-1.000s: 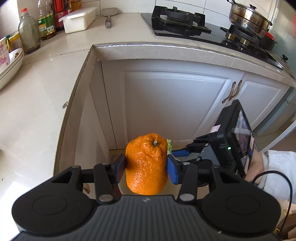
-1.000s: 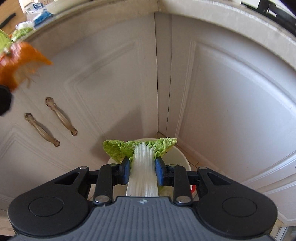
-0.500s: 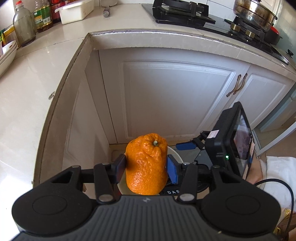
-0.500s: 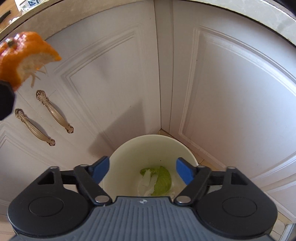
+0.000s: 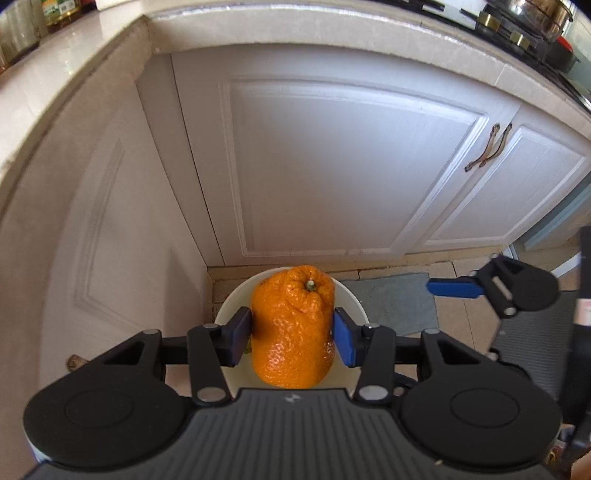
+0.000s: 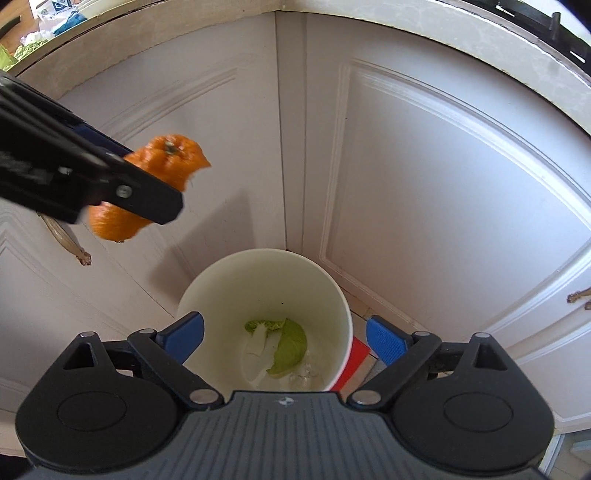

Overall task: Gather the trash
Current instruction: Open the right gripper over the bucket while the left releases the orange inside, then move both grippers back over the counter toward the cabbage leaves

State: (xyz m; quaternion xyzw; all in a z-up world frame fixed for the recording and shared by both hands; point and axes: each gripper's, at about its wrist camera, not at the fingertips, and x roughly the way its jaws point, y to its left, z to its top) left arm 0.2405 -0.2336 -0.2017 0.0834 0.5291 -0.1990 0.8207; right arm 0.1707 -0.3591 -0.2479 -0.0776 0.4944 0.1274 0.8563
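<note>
Now clamped between the blue pads (image 5: 238,336) of the left gripper (image 5: 292,334): an orange peel (image 5: 293,328), stem end up, hollow shell with a torn edge plain from the right wrist camera (image 6: 168,162). Held in the air above the white trash bin (image 5: 349,299), which stands on the floor in the corner where two runs of white cabinet doors (image 5: 332,166) meet. Seen from the right side, peel up and to the left of the bin's mouth (image 6: 258,258), well clear of the rim. Right gripper (image 6: 284,338) spread wide and gripping nothing, its blue fingertips (image 6: 384,339) straddling the bin's near rim, one on each side. Down on the bin's bottom, a cabbage leaf (image 6: 284,343), green blade and white rib, lying loose with a few pale scraps beside it. Red outer wall of the bin peeking out just right of the rim. Grey floor mat (image 5: 395,302) on the tiles just beside the bin, bronze door handles (image 5: 487,151) further right, and a steel pot (image 5: 532,14) up on the stove at the top right corner.
</note>
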